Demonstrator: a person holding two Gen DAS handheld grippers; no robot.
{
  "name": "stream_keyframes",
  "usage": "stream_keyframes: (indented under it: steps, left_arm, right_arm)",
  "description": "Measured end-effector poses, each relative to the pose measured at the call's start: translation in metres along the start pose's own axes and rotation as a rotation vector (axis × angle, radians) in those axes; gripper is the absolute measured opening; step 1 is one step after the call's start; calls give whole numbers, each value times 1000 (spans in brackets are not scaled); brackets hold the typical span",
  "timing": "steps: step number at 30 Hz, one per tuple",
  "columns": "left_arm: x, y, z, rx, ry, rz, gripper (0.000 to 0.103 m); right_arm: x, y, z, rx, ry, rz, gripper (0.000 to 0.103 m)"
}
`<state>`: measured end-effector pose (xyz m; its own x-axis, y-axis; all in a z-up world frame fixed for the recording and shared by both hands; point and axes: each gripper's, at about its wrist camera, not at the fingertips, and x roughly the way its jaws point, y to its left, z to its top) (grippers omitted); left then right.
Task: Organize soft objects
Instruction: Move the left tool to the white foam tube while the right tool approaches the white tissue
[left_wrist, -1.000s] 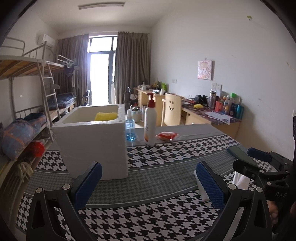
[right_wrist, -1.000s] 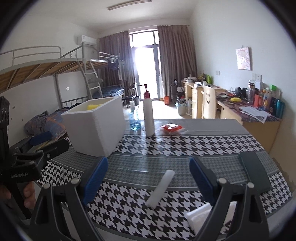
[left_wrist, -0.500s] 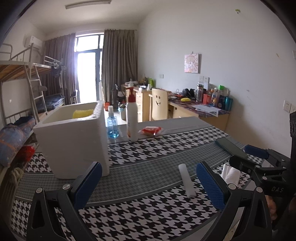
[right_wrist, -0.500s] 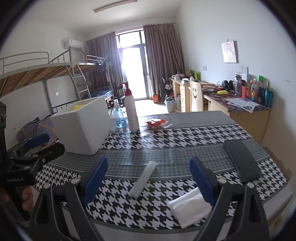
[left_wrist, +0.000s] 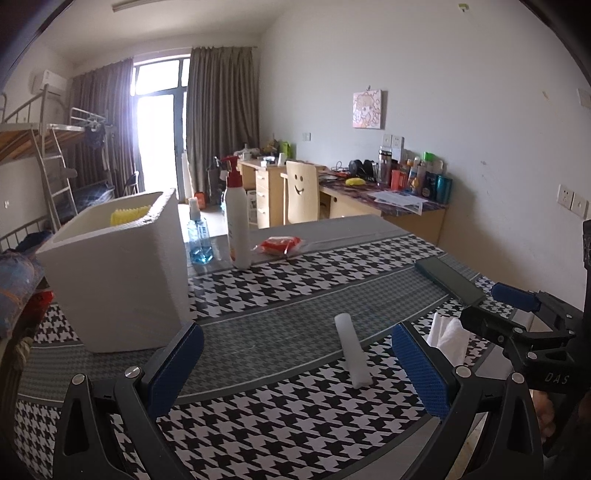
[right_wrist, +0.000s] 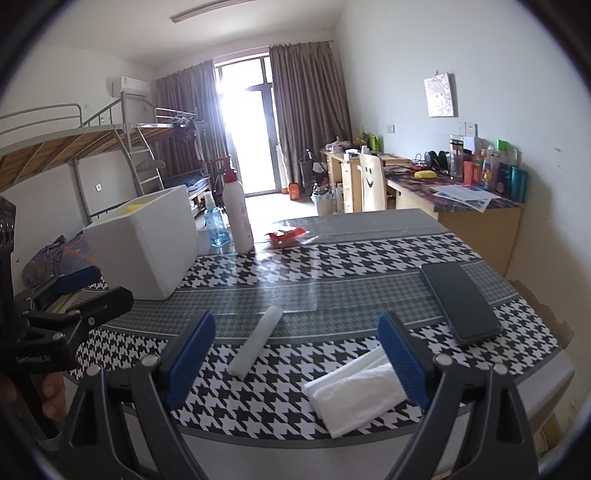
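The table (right_wrist: 362, 295), covered in a black-and-white houndstooth cloth with grey bands, carries everything here, and the white foam box (right_wrist: 144, 247) standing on its left part serves as the landmark. That box is open-topped, and a yellow soft item (left_wrist: 127, 216) shows just above its rim, inside it. Right of the box and a little further back stands a tall white pump bottle (right_wrist: 238, 214) with a red top, upright; between the box and that bottle, further back, is a small clear spray bottle (right_wrist: 216, 223) holding blue liquid. Further right of the box than the pump bottle lies a flat red packet (right_wrist: 286, 234). Well to the right of the box, near the table's right edge, a dark phone (right_wrist: 460, 302) lies face up. In front of the box and to its right, towards the near edge, a white foam stick (right_wrist: 256, 339) lies flat on the cloth, angled, touching nothing else. Further right from the box than the stick, by the near edge, sits a folded white tissue (right_wrist: 354, 395), its right part hidden behind one blue pad of the right gripper (right_wrist: 295, 362). That gripper hovers low over the near edge with its fingers spread wide and nothing between them. The left gripper (left_wrist: 295, 362) is held in front of the box, its blue-padded fingers likewise spread apart and empty, the stick showing between them
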<state>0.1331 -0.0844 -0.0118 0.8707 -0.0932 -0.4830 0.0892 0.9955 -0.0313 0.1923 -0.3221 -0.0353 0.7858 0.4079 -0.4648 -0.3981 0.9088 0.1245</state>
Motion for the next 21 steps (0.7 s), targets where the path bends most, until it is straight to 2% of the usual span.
stream_keyframes:
  steps: [21]
  left_arm:
    - [29, -23, -7, 33, 93, -50, 102]
  right_arm:
    - [6, -23, -13, 49, 53, -44, 92]
